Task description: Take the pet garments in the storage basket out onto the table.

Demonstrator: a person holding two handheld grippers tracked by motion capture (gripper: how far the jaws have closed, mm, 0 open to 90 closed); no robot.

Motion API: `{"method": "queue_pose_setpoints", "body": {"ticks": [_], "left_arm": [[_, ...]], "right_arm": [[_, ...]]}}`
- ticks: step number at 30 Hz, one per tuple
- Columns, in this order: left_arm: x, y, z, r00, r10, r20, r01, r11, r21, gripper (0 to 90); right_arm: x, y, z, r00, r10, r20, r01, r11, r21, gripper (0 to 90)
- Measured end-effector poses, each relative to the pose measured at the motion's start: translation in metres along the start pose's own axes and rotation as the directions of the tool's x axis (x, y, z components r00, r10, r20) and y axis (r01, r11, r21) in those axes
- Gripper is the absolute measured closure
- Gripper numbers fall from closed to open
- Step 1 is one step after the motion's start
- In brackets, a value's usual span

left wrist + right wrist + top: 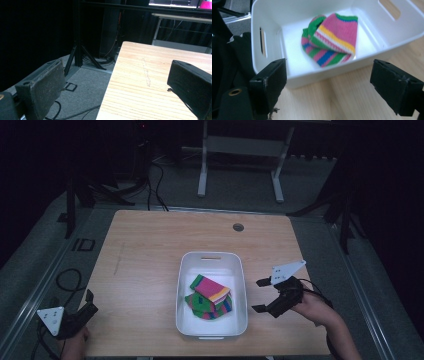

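1. High view, from above the bench: we see a bundle of striped socks [210, 298] lying in the middle of a white bin [183, 285], pink, green, yellow and blue bands showing, one piece folded over the rest.

2. Right gripper view brings us closer: the socks [332, 41] rest on the bin floor, well inside its walls, and nothing grips them. The bin [270, 30] has slot handles cut into its short ends.

3. We find the right gripper [263, 295] just beside the bin's right wall, over the bare wood, its jaws spread wide with nothing between them. In its own view the two black jaws frame the bin's near wall, and we look past them at the bundle.

4. We find the left gripper [90, 302] well apart from the bin, at the near left corner of the bench [145, 245]. Its jaws stand wide apart too, empty, pointing out along the bench's left edge toward the grey floor.

5. Our reading: the socks are in the bin and both tools are free, so the step in hand looks like either the end of a drop or the start of a reach. We cannot tell which.

6. If a pick is next, we judge it calls for lifting the right gripper over the wall, lowering onto the top fold and closing on enough cloth.
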State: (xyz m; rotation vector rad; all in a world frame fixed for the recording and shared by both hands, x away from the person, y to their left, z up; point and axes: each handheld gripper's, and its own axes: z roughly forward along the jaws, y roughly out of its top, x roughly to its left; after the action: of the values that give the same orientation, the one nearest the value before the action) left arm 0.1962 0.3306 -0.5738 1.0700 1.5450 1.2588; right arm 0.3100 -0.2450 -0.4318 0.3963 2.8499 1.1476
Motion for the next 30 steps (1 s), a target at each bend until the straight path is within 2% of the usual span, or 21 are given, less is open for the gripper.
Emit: {"method": "queue_pose_setpoints", "body": {"ticks": [2,4,14,21,30], "left_arm": [[0.0,0.0,0.0,1.0,-0.001,0.001,0.001,1.0,0.001,1.8],[0.0,0.0,0.0,1.0,-0.002,0.001,0.002,1.0,0.0,1.9],[0.0,0.0,0.0,1.0,-0.003,0.004,0.003,1.0,0.001,1.9],[0.001,0.0,0.0,1.0,-0.004,0.007,0.004,1.0,0.002,1.9],[0.001,0.0,0.0,0.9999,-0.005,0.012,0.005,1.0,0.001,1.8]], "right_arm": [[0.003,0.009,0.003,0.9991,-0.028,0.031,0.028,1.0,0.01,13.0],[0.003,0.017,0.007,0.9991,-0.042,0.008,0.042,0.999,0.016,12.8],[0.011,0.049,0.04,0.9945,-0.099,-0.034,0.101,0.992,0.075,13.3],[0.016,0.066,0.068,0.9892,-0.127,-0.074,0.135,0.985,0.111,13.6],[0.016,0.086,0.107,0.9851,-0.127,-0.117,0.144,0.977,0.155,13.6]]}}
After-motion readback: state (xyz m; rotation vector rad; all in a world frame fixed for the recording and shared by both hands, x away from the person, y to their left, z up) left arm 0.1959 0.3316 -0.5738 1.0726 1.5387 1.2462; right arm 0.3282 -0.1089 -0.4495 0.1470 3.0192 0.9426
